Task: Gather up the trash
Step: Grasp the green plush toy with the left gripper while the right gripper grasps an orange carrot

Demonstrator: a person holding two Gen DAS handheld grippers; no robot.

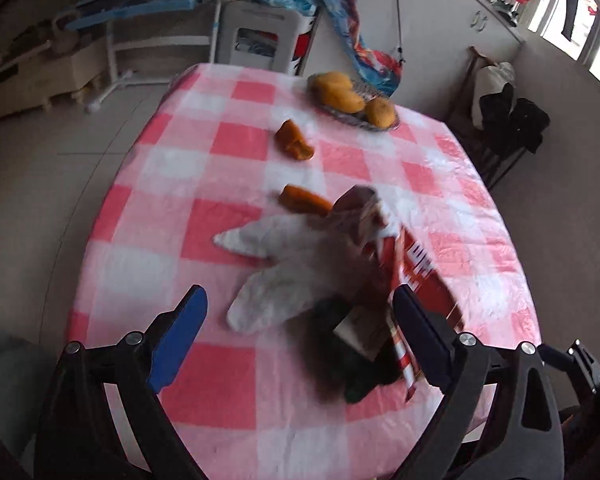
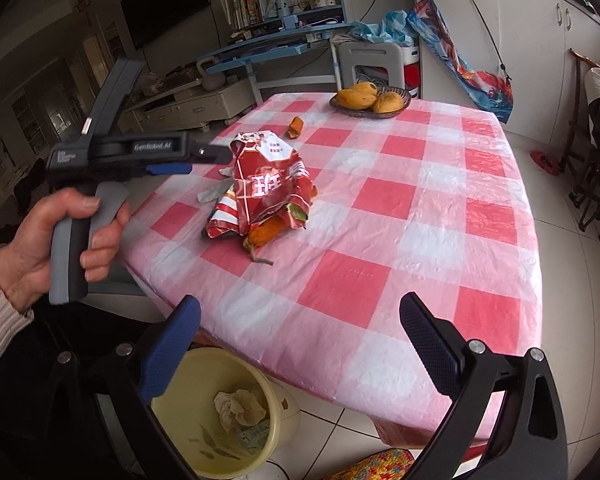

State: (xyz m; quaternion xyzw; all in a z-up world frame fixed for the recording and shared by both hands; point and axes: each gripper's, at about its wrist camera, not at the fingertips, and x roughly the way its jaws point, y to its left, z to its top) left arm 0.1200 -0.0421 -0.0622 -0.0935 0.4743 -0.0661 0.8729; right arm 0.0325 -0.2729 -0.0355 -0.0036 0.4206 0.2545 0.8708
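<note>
A crumpled red and white snack bag [image 2: 270, 184] lies on the pink checked table [image 2: 440, 208], also in the left wrist view [image 1: 412, 264]. White tissue [image 1: 284, 272] lies beside it. Orange peel pieces lie near it [image 1: 304, 200] [image 1: 294, 140] [image 2: 264, 234] [image 2: 295, 127]. My left gripper [image 1: 300, 320] is open, above the tissue and bag, holding nothing; it shows from the side in the right wrist view [image 2: 216, 154]. My right gripper [image 2: 300, 340] is open and empty over the table's near edge. A yellow trash bin [image 2: 216, 416] with crumpled paper stands on the floor below.
A basket of mangoes [image 2: 370, 100] sits at the table's far side, also in the left wrist view [image 1: 352, 98]. A white chair [image 2: 372, 62] and a blue desk [image 2: 268, 50] stand behind the table. Dark chairs [image 2: 596, 184] stand at right.
</note>
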